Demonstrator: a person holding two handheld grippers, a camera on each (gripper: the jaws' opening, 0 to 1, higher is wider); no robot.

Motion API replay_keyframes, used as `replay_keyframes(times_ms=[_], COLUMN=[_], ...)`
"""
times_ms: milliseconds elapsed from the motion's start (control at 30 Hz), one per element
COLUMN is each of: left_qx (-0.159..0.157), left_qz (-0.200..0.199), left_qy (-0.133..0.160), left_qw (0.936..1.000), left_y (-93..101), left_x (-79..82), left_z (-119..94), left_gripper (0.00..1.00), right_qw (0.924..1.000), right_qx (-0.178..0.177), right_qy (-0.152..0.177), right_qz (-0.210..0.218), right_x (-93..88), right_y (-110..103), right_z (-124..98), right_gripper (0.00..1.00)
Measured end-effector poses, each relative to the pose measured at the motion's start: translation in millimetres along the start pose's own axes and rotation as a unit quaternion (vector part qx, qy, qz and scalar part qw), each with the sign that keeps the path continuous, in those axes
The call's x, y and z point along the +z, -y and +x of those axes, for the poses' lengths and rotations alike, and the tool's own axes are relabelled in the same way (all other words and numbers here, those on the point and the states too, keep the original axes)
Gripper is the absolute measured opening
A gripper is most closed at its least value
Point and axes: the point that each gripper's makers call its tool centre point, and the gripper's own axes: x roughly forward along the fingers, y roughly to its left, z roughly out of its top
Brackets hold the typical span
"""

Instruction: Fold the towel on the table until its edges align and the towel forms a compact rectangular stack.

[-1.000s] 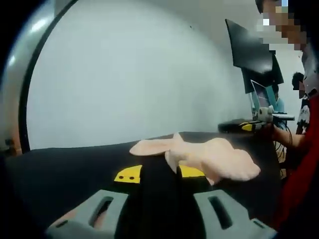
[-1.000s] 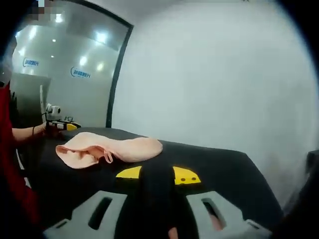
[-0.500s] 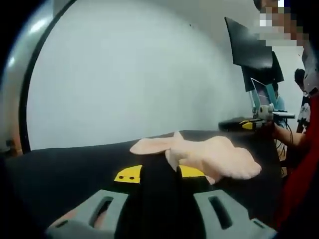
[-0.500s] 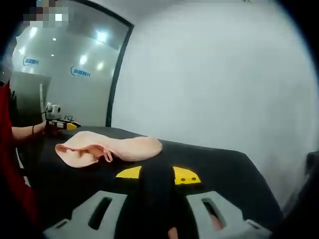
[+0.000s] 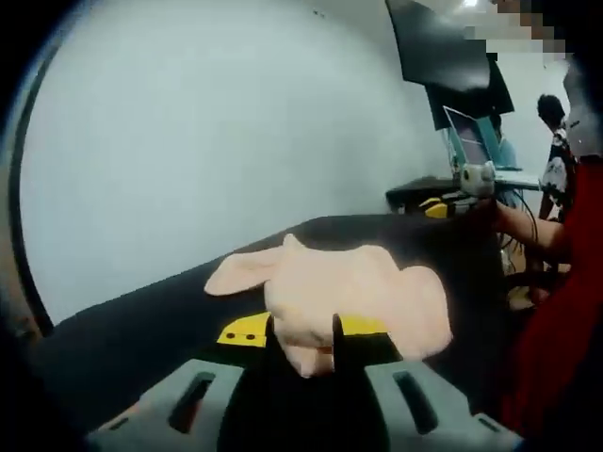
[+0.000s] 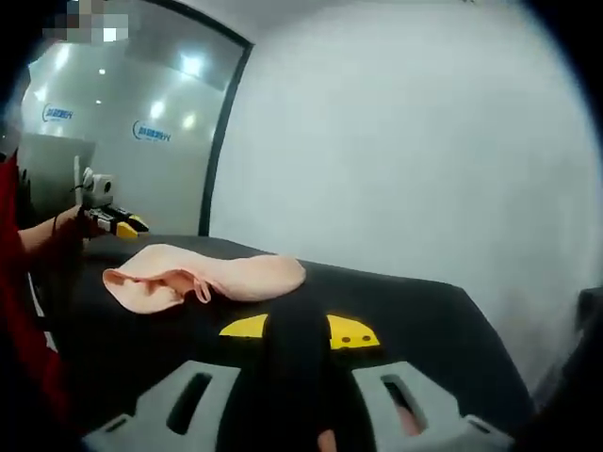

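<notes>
A pink towel lies crumpled on the black table. In the left gripper view it is close, and its near fold hangs between the yellow fingertips of my left gripper, whose jaws stand apart. Farther right, a hand holds the right gripper at the table's far edge. In the right gripper view the towel lies ahead and to the left, well clear of my right gripper, which is open with nothing in it. The left gripper shows beyond the towel's left end.
A white wall stands behind the table. A dark monitor and a laptop stand at the far right. A person in red is at the right edge. A glass partition is at the left. Bare tabletop lies to the right.
My left gripper has moved forward to the towel, whose near fold is now between its fingertips. In the right gripper view the left gripper has risen a little; the right gripper has held still.
</notes>
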Motion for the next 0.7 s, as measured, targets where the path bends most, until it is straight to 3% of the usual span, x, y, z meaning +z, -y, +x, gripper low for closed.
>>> replay_keyframes(times_ms=[100,200,267,433,500,600,700], left_qx=[-0.041,-0.076,-0.090,-0.115,-0.111,-0.091,-0.084], left_qz=[0.037,0.042,0.043,0.073,0.078,0.127,0.139], left_qy=[-0.041,-0.070,-0.076,-0.123,-0.140,-0.166,-0.166], left_qw=[0.9977,0.9938,0.9921,0.9831,0.9808,0.9737,0.9726], left_y=[30.4,58.3,73.3,97.8,100.9,97.4,95.6], left_x=[-2.9,-4.7,-2.1,-16.6,-22.4,-30.4,-29.9], left_z=[7.8,14.7,20.6,28.1,31.3,34.7,36.0], left_gripper=[0.25,0.25,0.25,0.25,0.26,0.26,0.23], right_qw=[1.0000,1.0000,1.0000,1.0000,1.0000,1.0000,1.0000], right_qx=[0.000,0.000,0.000,0.001,0.001,0.001,0.001], right_qy=[-0.001,0.000,-0.002,-0.002,-0.002,-0.002,-0.001], right_qz=[0.000,0.000,0.000,-0.001,-0.001,-0.002,-0.002], right_x=[-0.3,-0.2,-0.6,-0.7,-0.6,-0.7,-0.6], right_y=[0.1,-0.1,0.0,0.1,-0.2,0.0,-0.1], right_z=[-0.1,-0.2,-0.2,-0.2,-0.2,-0.3,-0.3], right_gripper=[0.19,0.19,0.19,0.19,0.19,0.19,0.19])
